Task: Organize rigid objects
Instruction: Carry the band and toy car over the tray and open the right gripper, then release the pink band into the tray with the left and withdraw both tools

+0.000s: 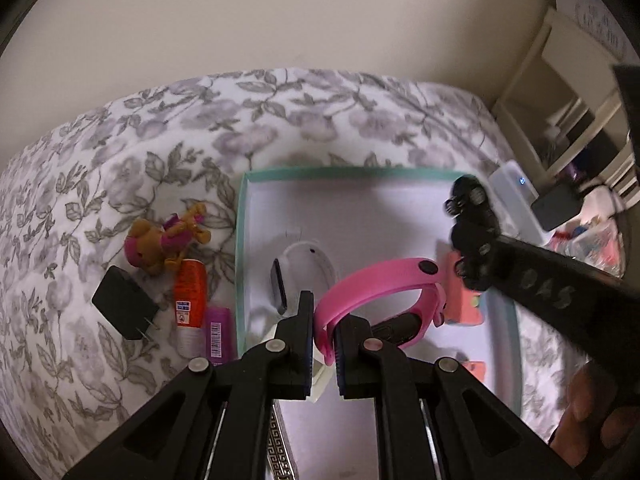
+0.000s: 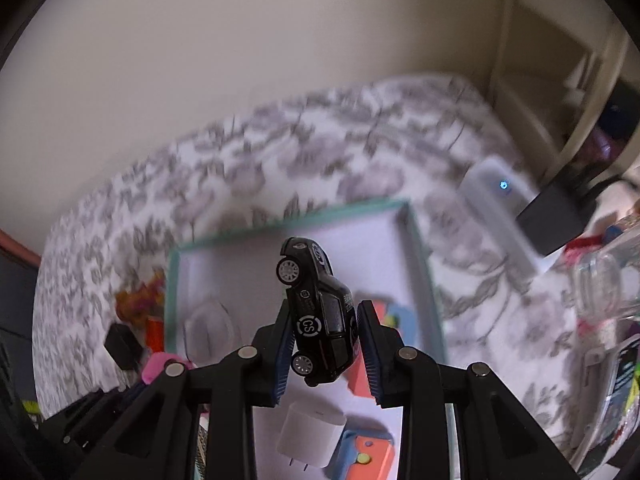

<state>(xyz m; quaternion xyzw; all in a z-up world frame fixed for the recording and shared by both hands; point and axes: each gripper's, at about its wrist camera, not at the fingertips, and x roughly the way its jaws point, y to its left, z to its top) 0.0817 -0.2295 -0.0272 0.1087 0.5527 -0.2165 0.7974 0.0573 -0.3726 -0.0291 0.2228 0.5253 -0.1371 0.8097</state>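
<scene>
Carrying both loads over the teal-rimmed box [image 1: 239,240], I have my left gripper [image 1: 325,350] pressed together on the strap of a pink fitness band [image 1: 380,280] and my right gripper [image 2: 325,344] pinching a black toy car [image 2: 320,312] nose-up by its sides, so I judge this as the drop-off step. Next each load needs lowering onto bare box floor, clear of the white fitness band [image 1: 304,276] and white charger plug [image 2: 312,432], before letting go. Readable writing is scant: "CS" in a ring on the car's door, a barcode on the purple tube [image 1: 219,336] outside.
</scene>
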